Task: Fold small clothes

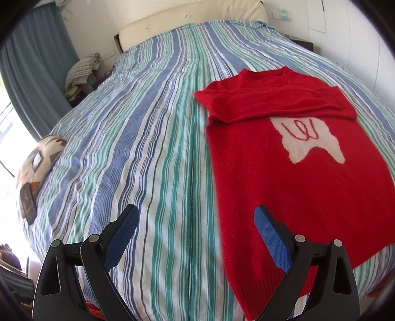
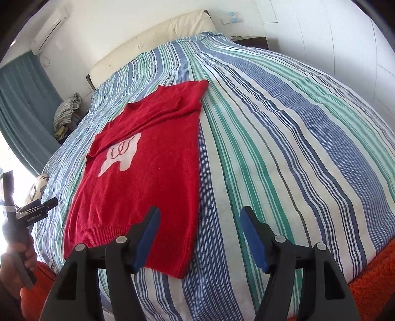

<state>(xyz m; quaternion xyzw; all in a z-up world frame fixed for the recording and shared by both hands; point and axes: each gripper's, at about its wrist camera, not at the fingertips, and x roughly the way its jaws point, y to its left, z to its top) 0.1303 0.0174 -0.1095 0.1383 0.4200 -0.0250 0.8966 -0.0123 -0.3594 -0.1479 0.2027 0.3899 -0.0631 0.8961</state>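
A small red sweater [image 1: 284, 172] with a white motif lies flat on the striped bed, both sleeves folded across its chest. In the right wrist view the sweater [image 2: 138, 177] lies left of centre. My left gripper [image 1: 196, 222] is open and empty, above the bed at the sweater's lower left edge near the hem. My right gripper [image 2: 198, 222] is open and empty, above the sweater's lower right corner. The left gripper's handle [image 2: 29, 212] shows at the left edge of the right wrist view, held in a hand.
The bed [image 1: 138, 148] wears a blue, green and white striped cover, with a cream headboard [image 1: 187, 22] at the far end. A patterned pillow [image 1: 37, 168] lies at the left edge. An orange fuzzy blanket [image 2: 375, 284] hangs at the near edge. A clothes pile [image 1: 84, 69] and curtain stand far left.
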